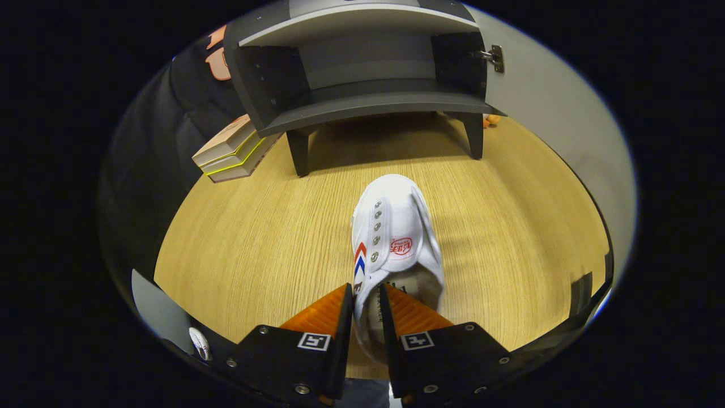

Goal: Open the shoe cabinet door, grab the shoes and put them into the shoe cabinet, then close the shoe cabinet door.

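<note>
Presently the gripper [367,294] is clenched on the white shoe [396,238]: its two fingers are pressed against the left side wall of the shoe near the heel, one finger outside the wall and one inside the opening. The shoe is held with its toe pointing away from the fingers, toward the shoe cabinet [362,68]. Whether the sole is touching the wooden floor [255,243] cannot be told. A red and blue chevron mark is seen on the shoe's left side, and a row of metal eyelets along its upper.

Beyond the shoe, well apart from it, the dark cabinet is stood on short legs, with its shelf compartment exposed. The cabinet door [544,113] is swung open to the right, and a metal hinge [494,56] is visible at its upper corner. Just left of the cabinet, a stack of flat boxes [232,150] is rested on the floor.
</note>
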The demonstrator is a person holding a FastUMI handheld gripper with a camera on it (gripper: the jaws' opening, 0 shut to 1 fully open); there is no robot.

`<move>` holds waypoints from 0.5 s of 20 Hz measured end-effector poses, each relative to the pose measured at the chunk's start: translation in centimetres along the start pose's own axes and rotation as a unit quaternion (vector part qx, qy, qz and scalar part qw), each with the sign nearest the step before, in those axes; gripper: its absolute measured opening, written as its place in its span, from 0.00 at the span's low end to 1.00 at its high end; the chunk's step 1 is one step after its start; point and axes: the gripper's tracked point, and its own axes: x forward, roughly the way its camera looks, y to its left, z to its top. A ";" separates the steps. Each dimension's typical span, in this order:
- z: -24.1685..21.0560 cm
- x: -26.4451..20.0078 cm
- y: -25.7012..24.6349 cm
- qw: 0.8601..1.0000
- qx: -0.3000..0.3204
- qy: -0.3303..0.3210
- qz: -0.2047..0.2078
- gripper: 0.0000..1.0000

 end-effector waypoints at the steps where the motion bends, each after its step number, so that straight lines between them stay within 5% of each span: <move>1: 0.1 0.3 0.1 1.000 0.004 -0.002 0.003 0.30; 7: 1.1 0.9 1.1 1.000 -0.008 -0.023 0.011 0.00; 10: 2.9 -0.9 0.4 0.998 -0.020 -0.061 0.000 0.00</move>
